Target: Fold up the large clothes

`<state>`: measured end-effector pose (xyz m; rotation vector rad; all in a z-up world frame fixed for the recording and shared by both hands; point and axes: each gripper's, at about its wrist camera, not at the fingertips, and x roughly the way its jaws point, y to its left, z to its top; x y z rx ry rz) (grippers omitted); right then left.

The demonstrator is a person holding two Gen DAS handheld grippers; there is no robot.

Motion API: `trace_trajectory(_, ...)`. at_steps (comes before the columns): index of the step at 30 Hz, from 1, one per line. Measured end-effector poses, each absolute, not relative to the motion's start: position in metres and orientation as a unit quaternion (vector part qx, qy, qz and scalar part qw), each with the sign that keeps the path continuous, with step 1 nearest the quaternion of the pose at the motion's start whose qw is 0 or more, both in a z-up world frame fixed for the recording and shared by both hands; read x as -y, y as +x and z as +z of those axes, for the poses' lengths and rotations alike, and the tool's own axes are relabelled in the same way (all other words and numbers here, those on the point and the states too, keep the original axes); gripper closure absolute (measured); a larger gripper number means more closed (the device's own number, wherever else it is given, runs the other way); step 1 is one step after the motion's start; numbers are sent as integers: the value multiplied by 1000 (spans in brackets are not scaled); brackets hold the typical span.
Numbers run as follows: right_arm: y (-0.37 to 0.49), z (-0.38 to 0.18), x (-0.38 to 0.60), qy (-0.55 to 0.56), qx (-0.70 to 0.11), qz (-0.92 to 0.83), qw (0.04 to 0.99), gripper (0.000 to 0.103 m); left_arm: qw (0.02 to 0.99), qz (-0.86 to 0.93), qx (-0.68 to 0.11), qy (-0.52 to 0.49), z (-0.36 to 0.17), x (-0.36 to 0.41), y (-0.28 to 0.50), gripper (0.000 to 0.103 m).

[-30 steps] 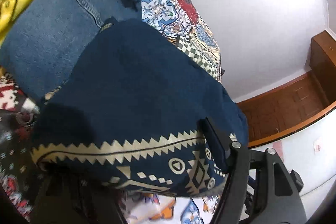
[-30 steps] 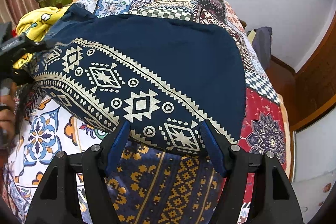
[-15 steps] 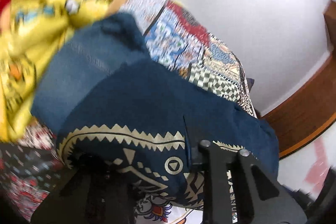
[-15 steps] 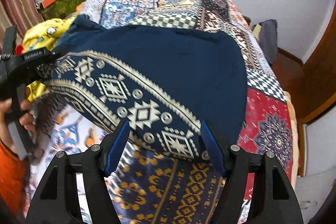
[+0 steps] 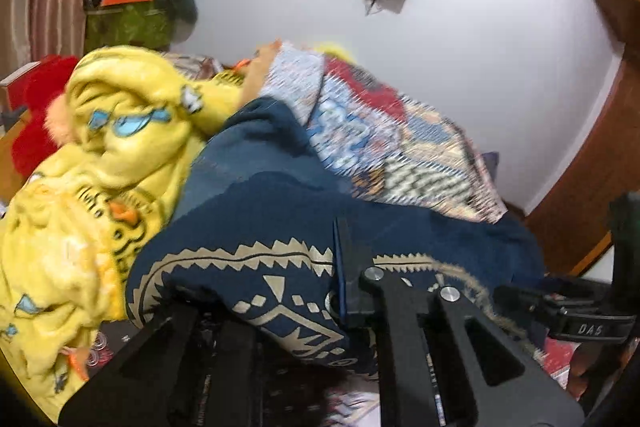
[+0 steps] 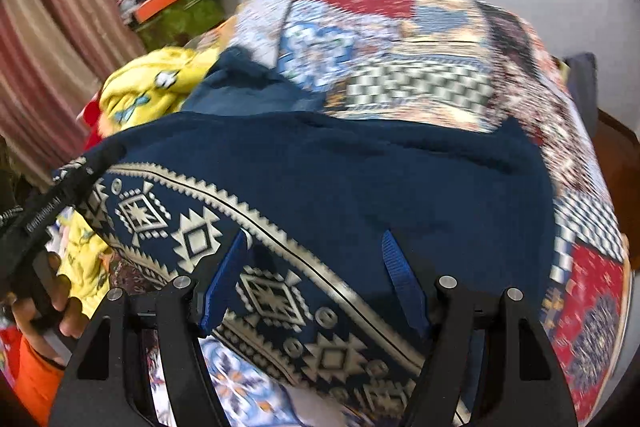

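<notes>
Now, from the left wrist: shows the left tool (image 5: 260,267) with jaws that have just been closing, nearly all the way in, pinching the patterned edge of the navy cloth (image 5: 280,219). Holds that edge raised off the bed (image 5: 400,147), with the rest of the cloth trailing back across the quilt toward the jeans (image 5: 240,155) and the yellow blanket (image 5: 100,167). Hides the near finger under bunched fabric, so cannot confirm how deep the bite goes. Blurs the quilt pattern badly.

Then the right wrist: finds the right tool (image 6: 316,259) roughly half open and gripping nothing, blue pads either side of the patterned border without pressing on it. Catches the left tool (image 6: 92,163) at the far left, clamped on the cloth's corner, with a hand (image 6: 48,307) behind it.

Looks early in the fold: one corner taken, the other not yet seized, no crease laid, cloth lying in one hump. Leaves to do: close on the second corner, carry the edge over, flatten, repeat. Cuts off the cloth's near edge below the fingers; cannot tell what kind of garment it is.
</notes>
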<state>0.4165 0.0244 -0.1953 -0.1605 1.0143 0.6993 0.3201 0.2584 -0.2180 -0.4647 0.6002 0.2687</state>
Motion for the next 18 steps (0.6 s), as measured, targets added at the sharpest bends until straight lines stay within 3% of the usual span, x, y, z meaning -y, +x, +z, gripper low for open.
trace_trajectory(6,417,-228,-48,-131,-497,343,786,35,928,143,-300,-167,-226,-245,324,92)
trace_trajectory(18,426,-213,56,8,-530,317,787,34,963,76,-254,-55,-157,-165,370,92)
